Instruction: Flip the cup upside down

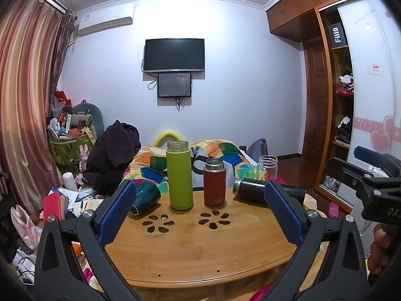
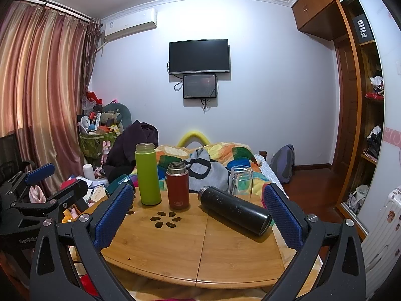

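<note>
On the round bamboo table (image 1: pixel 200 255) (image 2: pixel 200 255) stand a tall green cup (image 1: pixel 179 175) (image 2: pixel 147 174), a shorter red cup (image 1: pixel 214 182) (image 2: pixel 177 186) and a clear glass cup (image 1: pixel 267 166) (image 2: pixel 240 179), all upright with open mouths. A black cup (image 1: pixel 253 189) (image 2: pixel 234 209) lies on its side at the right. A dark teal cup (image 1: pixel 145 197) (image 2: pixel 117 184) lies at the left edge. My left gripper (image 1: pixel 200 213) is open and empty, short of the cups. My right gripper (image 2: pixel 198 213) is open and empty, its right finger beside the black cup's base.
A bed with a patchwork quilt (image 2: pixel 215 158) lies behind the table. Cluttered boxes and papers (image 1: pixel 67 200) fill the floor at the left. A wardrobe (image 2: pixel 361 125) stands at the right. The other gripper shows at the frame edge in each view (image 1: pixel 371 185) (image 2: pixel 37 190).
</note>
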Available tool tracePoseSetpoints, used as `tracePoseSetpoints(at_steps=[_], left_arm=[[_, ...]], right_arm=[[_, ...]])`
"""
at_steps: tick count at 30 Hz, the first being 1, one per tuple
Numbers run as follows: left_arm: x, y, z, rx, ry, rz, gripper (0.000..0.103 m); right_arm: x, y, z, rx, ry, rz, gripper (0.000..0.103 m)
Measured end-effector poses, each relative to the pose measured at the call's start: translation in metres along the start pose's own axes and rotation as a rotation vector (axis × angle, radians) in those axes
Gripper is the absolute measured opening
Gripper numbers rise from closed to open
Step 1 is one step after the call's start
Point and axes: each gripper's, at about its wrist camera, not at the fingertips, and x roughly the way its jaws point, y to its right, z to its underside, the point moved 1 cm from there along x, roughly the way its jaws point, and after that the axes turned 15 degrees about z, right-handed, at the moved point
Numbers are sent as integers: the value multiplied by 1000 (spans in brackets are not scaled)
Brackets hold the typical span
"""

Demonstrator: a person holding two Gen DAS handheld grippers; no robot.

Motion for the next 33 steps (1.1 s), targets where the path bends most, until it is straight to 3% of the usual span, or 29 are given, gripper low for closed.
tracePoseSetpoints(at_steps=[33], left_arm=[[-4,2,0,7,12,-11,103]], right_arm=[[-6,-5,-2,1,19,-6,103]])
